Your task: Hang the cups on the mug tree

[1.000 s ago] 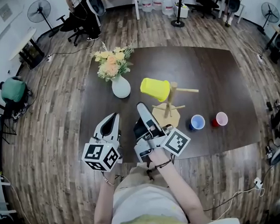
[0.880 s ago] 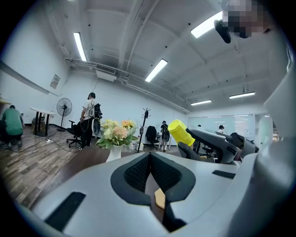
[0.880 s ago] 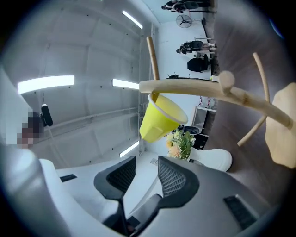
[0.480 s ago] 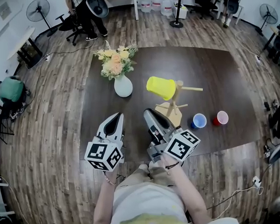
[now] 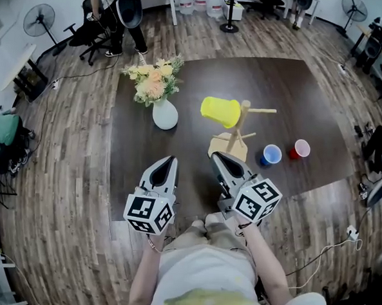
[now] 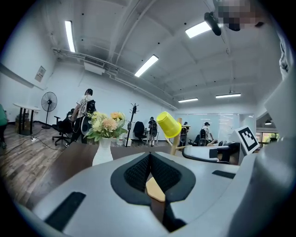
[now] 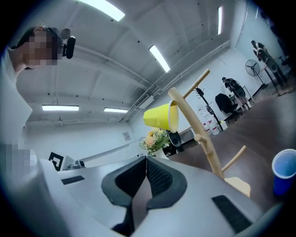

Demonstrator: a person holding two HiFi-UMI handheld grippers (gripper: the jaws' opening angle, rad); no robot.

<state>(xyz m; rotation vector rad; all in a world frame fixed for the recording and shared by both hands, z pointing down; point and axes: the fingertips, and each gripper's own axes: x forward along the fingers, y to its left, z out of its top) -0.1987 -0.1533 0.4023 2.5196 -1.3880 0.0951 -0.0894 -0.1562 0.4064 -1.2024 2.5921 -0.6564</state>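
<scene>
A yellow cup (image 5: 220,111) hangs mouth-right on a left peg of the wooden mug tree (image 5: 239,126) at the table's middle. In the right gripper view the yellow cup (image 7: 159,116) and the tree (image 7: 196,134) show ahead. A blue cup (image 5: 271,154) and a red cup (image 5: 301,149) stand upright right of the tree's base. My right gripper (image 5: 216,158) sits near the table's front edge, short of the tree; its jaws have just been closing and are shut with nothing between them (image 7: 145,173). My left gripper (image 5: 170,161) is beside it, shut and empty (image 6: 149,162).
A white vase of flowers (image 5: 164,113) stands left of the tree on the dark table (image 5: 178,148). Office chairs, fans and people are around the room beyond the table.
My right gripper has drawn back from the tree toward the table's front edge, rolled, and shut its jaws. The left gripper has barely shifted.
</scene>
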